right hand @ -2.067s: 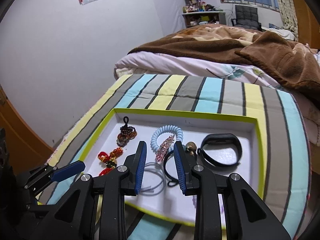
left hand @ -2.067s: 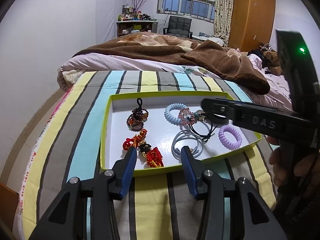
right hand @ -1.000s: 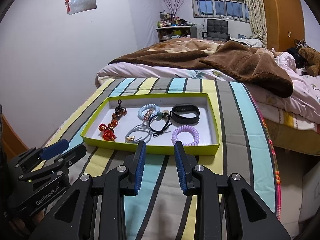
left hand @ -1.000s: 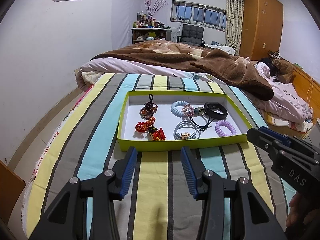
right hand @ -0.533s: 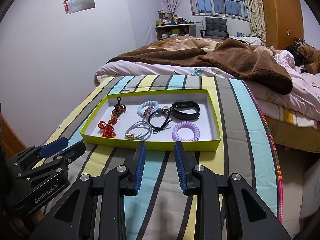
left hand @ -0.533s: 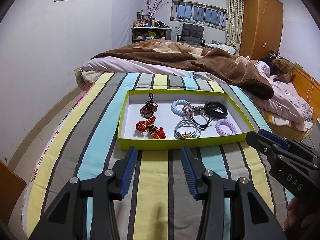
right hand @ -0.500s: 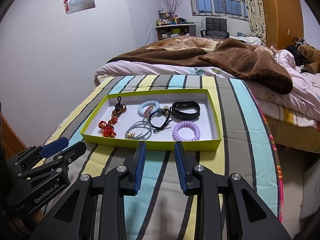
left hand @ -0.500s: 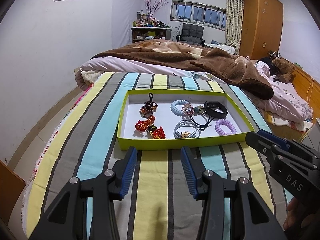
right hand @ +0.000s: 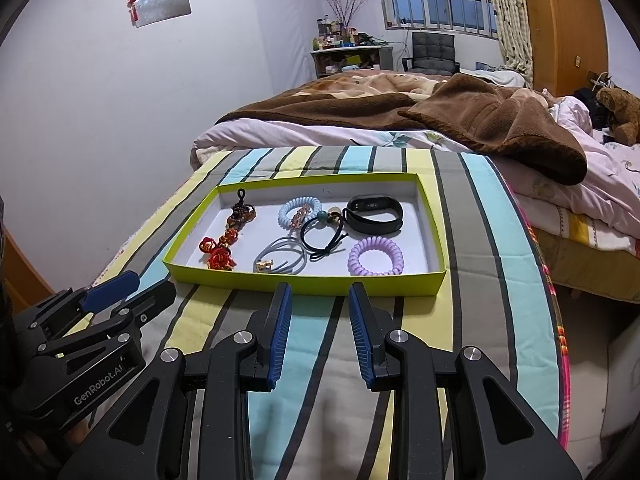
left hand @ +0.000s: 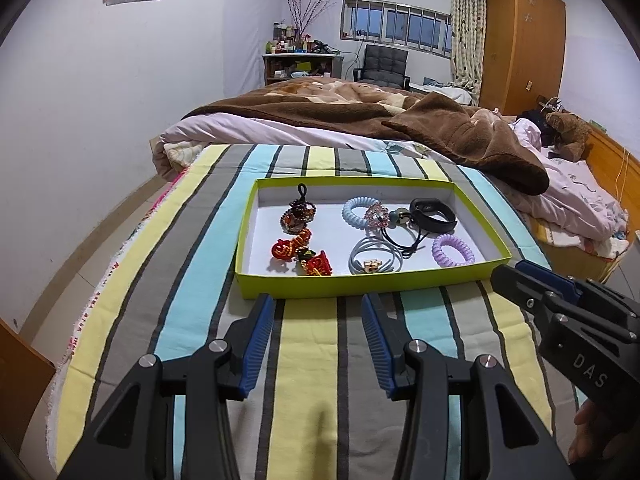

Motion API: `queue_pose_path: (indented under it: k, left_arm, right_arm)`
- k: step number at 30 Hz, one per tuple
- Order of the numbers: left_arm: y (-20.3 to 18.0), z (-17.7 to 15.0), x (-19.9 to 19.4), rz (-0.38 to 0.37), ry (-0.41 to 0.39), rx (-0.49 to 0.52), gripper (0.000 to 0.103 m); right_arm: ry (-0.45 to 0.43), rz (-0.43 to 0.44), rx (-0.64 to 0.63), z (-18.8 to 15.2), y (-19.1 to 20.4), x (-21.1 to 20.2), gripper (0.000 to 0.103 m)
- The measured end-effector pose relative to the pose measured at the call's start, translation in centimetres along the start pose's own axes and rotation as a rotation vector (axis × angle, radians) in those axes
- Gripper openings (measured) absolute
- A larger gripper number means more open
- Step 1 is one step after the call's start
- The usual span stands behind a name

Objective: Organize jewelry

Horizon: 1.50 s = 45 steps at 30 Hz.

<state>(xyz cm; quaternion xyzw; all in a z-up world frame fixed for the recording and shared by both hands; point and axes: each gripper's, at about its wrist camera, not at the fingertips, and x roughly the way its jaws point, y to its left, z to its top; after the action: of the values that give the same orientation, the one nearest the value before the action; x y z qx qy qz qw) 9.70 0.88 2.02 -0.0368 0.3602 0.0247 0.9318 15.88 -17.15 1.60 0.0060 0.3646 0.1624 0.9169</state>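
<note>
**Both grippers backed off the tray, nothing in hand**

A couple of seconds ago I had both tools right over the lime-green shallow cardboard tray [left hand: 360, 280], the right one reaching across the pieces; now both sit pulled back over the striped bedspread [left hand: 192, 264], short of the tray's near wall, and they have been holding there for the last second. My left gripper [left hand: 318, 312] has its blue pads spread with only fabric between them; my right gripper [right hand: 319, 300] is parted somewhat narrower, and also pinches nothing.

Everything lies inside the tray: the red and gold knotted charm [left hand: 300, 254] at the left, the pale blue coil hair tie [left hand: 356, 212] touching the pink beaded piece [left hand: 376, 213], the black smart band [right hand: 374, 214] at the far right, the lilac coil hair tie [right hand: 375, 257] near the front, and the grey-blue elastic loops [left hand: 370, 260] beside the black cord tie [right hand: 324, 236].

I judge the sorting finished, or at a pause, since no jewellery remains on the bedspread
</note>
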Motion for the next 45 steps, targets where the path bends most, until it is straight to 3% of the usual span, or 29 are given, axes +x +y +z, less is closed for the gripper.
queue_pose_path:
  k: [26, 45]
  left_arm:
    - [-0.06, -0.06, -0.36, -0.029, -0.003, -0.018, 0.048]
    - [0.22, -0.20, -0.38, -0.006, -0.013, -0.023, 0.048]
  right_arm:
    - [0.004, 0.004, -0.008, -0.34, 0.52, -0.15, 0.030]
    - [0.003, 0.004, -0.010, -0.36, 0.60, -0.31, 0.030]
